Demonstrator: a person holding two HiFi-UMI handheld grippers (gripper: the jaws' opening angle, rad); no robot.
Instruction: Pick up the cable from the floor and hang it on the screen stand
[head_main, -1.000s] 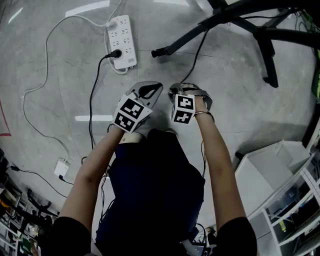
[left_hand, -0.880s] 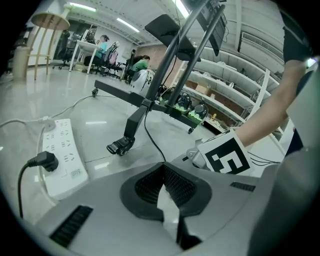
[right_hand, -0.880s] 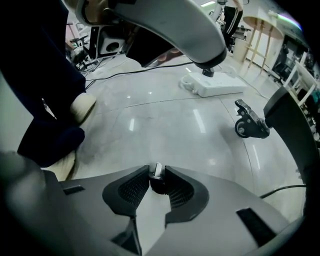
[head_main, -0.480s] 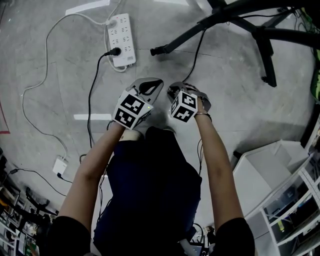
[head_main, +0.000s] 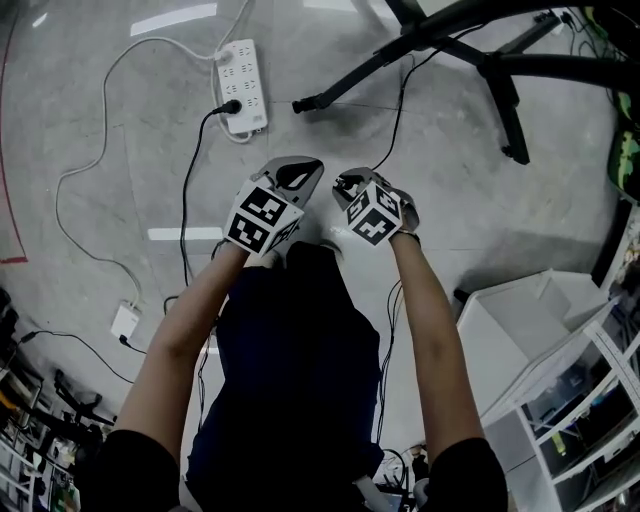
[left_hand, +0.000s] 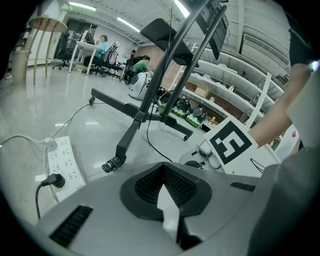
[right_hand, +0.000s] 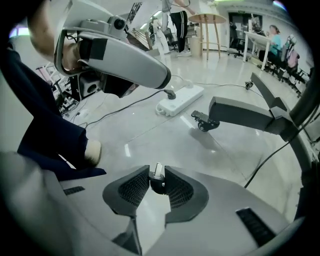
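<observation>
My right gripper is shut on the cable's black plug, whose silver tip sticks up between the pads; its jaws have just been closing on it. From that gripper the thin black cable runs away to the black screen stand. The stand's legs spread over the floor at the top of the head view, and one foot lies ahead of the plug. Beside the right gripper, my left gripper is shut, tips touching, with nothing seen between them. It hangs above the floor.
A white power strip with a black plug in it lies at the upper left, its white lead looping to an adapter. White shelving stands at the right. The person's dark-clothed legs fill the lower middle.
Both grippers have risen off the floor, side by side. The right gripper has rolled, its marker cube showing a different face, and it carries the plug up with it.
</observation>
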